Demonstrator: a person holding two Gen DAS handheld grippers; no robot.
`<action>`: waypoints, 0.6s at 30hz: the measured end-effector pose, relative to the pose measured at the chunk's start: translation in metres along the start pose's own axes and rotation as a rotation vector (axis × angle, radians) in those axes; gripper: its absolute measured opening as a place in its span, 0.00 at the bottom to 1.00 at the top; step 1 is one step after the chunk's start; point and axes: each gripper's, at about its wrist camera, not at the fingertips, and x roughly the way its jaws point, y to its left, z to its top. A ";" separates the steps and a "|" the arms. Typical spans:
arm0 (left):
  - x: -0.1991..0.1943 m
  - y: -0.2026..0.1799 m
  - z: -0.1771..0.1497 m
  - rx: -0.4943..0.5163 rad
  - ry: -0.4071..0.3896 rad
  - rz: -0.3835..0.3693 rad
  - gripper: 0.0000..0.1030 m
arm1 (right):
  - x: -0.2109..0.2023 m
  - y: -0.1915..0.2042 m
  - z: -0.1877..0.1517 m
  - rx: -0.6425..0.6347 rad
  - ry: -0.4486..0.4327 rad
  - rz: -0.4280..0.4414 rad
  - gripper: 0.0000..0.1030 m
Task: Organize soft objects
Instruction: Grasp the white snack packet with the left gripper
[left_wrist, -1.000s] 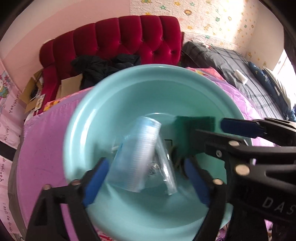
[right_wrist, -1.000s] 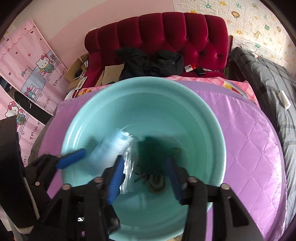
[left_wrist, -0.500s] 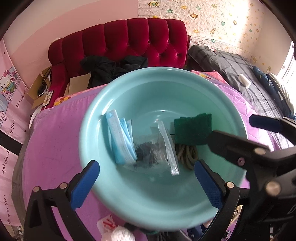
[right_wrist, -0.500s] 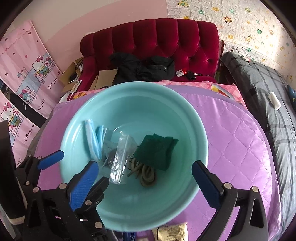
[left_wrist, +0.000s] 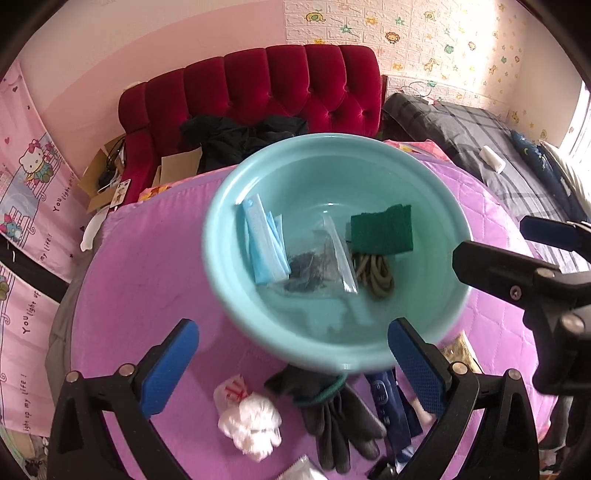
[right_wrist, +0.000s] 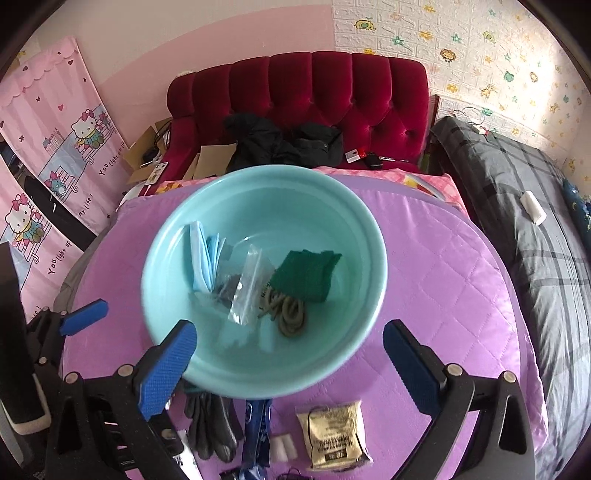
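Note:
A teal basin (left_wrist: 436, 206) (right_wrist: 369, 236) stands on a purple quilted table. In it lie blue face masks (left_wrist: 264, 245) (right_wrist: 205, 258), a clear plastic bag (left_wrist: 334, 254) (right_wrist: 251, 288), a dark green cloth (left_wrist: 382, 229) (right_wrist: 304, 275) and a coiled olive cord (left_wrist: 375, 277) (right_wrist: 288, 315). My left gripper (left_wrist: 293, 365) is open and empty, above the basin's near rim. My right gripper (right_wrist: 290, 363) is open and empty too, beside it. In front of the basin lie grey gloves (left_wrist: 332, 417) (right_wrist: 208, 424), a white crumpled bag (left_wrist: 251, 417), a blue strap (left_wrist: 386, 406) (right_wrist: 258, 432) and a tan packet (right_wrist: 334, 432).
A red tufted sofa (left_wrist: 266, 88) (right_wrist: 314, 96) with dark clothes (right_wrist: 280, 144) stands behind the table. A bed with a grey plaid cover (right_wrist: 517, 206) is on the right. Pink cartoon hangings (right_wrist: 55, 147) are on the left.
Both grippers opened, let the face masks and the green cloth drop into the basin, and pulled back and up. The items in front of the basin have come into view.

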 end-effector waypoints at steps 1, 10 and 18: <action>-0.003 0.000 -0.003 -0.003 -0.001 -0.002 1.00 | -0.002 0.000 -0.004 0.001 0.003 0.000 1.00; -0.033 -0.003 -0.039 -0.001 -0.004 0.015 1.00 | -0.025 0.002 -0.037 -0.005 0.019 0.014 1.00; -0.051 -0.005 -0.074 -0.015 -0.008 0.017 1.00 | -0.039 0.003 -0.070 -0.022 0.023 0.003 1.00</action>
